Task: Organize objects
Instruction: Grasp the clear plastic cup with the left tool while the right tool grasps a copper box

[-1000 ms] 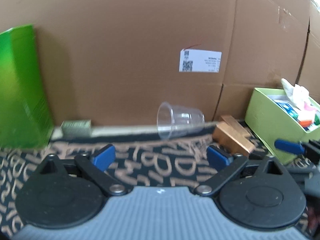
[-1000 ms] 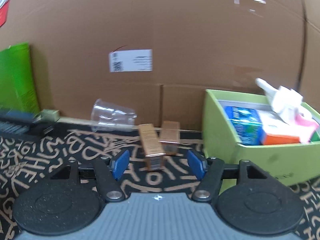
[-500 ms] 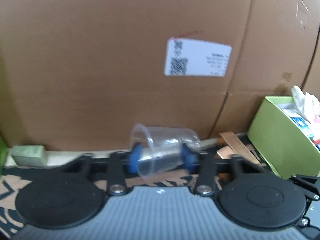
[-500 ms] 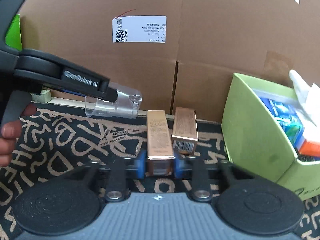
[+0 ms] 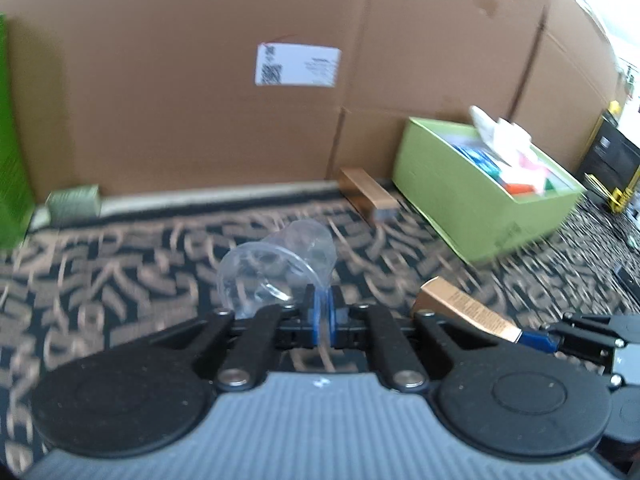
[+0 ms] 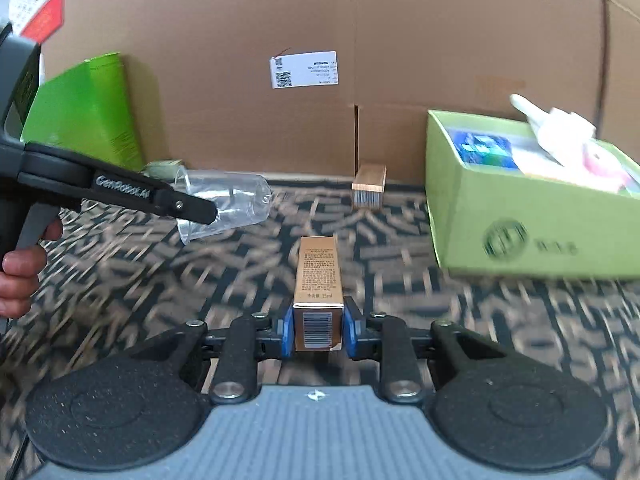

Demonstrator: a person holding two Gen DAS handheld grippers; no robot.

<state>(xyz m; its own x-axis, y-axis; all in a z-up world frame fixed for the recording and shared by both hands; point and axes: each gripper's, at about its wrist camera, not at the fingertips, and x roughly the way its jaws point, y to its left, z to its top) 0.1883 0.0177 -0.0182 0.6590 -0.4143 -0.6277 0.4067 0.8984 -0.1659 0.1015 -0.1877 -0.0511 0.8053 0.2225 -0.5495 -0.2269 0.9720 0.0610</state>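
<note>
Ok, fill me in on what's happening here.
A person is tidying up with two handheld grippers. The left gripper is pinching the wall of a clear plastic cup, held on its side above the patterned mat. The right gripper is clamped on a slim copper carton. A second copper carton lies by the cardboard wall, near the part-filled green box.

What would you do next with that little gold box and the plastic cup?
Probably carry the gold box rightward over the green bin and release it there. The right gripper is clamped on it, lifted off the mat, and the bin already holds sorted items. The left gripper pinches the clear cup.
</note>
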